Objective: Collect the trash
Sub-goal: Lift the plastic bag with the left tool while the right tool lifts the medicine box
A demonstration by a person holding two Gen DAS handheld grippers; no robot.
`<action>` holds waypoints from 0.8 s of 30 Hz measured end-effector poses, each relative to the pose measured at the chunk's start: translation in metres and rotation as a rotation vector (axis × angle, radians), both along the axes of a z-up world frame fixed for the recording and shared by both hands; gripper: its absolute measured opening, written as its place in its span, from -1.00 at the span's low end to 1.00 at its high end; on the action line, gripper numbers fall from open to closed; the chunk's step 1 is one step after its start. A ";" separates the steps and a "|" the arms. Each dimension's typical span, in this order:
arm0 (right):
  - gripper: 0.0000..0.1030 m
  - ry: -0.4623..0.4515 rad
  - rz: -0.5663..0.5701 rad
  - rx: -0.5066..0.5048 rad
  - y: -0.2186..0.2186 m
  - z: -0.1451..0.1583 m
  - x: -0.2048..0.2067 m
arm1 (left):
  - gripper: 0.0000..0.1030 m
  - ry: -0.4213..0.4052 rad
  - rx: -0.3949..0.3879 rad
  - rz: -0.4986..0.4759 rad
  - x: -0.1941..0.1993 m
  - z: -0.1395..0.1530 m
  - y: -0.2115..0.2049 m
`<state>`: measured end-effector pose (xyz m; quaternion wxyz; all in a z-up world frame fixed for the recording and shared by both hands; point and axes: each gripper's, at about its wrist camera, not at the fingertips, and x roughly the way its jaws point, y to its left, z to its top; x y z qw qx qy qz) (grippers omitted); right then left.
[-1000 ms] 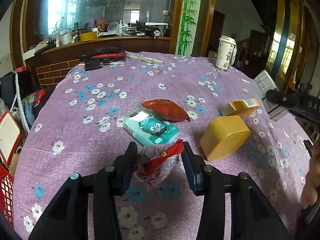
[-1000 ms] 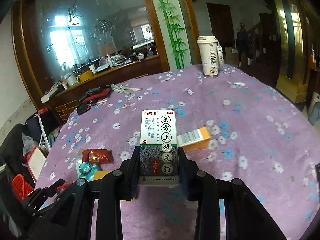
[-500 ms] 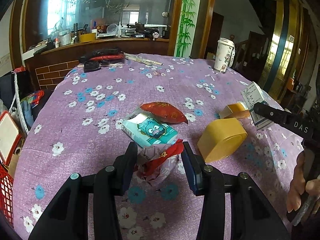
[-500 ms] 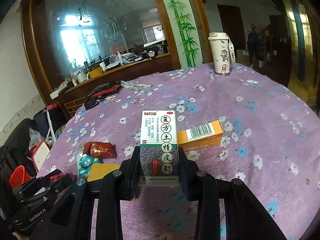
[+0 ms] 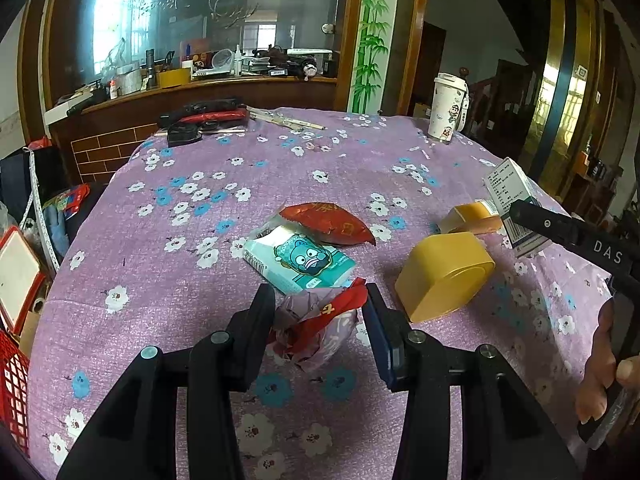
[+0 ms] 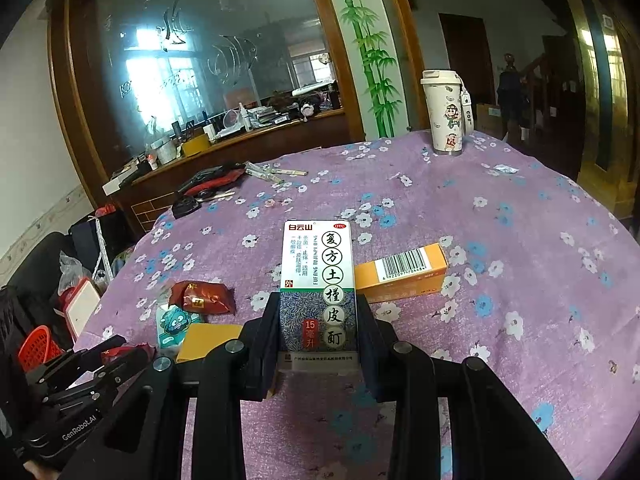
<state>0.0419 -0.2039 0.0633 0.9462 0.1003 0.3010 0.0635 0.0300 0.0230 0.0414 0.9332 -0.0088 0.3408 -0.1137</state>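
Observation:
My left gripper [image 5: 320, 300] is shut on a crumpled red and white wrapper [image 5: 316, 326], held just above the purple flowered tablecloth [image 5: 192, 272]. My right gripper [image 6: 318, 304] is shut on an upright white and green medicine box [image 6: 319, 280]; the box also shows at the right of the left wrist view [image 5: 514, 204]. On the cloth lie a teal tissue pack [image 5: 298, 258], a red snack wrapper [image 5: 326, 222], a yellow tub lying on its side [image 5: 444, 276] and an orange barcode box [image 6: 404, 274].
A white lidded cup [image 5: 448, 108] stands at the table's far edge. Black and red tools [image 5: 204, 118] and chopsticks lie at the far left. A red basket [image 5: 12, 392] and clutter sit beyond the table's left edge. A wooden counter stands behind.
The right gripper with the medicine box has moved forward and left, nearer the yellow tub. The left gripper still holds the wrapper and has barely moved.

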 end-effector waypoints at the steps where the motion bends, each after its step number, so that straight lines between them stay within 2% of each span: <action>1: -0.29 0.000 0.001 0.000 0.000 0.000 0.000 | -0.16 0.000 -0.001 -0.001 0.000 0.000 0.000; 24: -0.29 -0.001 0.017 -0.005 0.002 0.001 -0.001 | -0.16 0.001 0.001 -0.004 -0.001 0.000 -0.002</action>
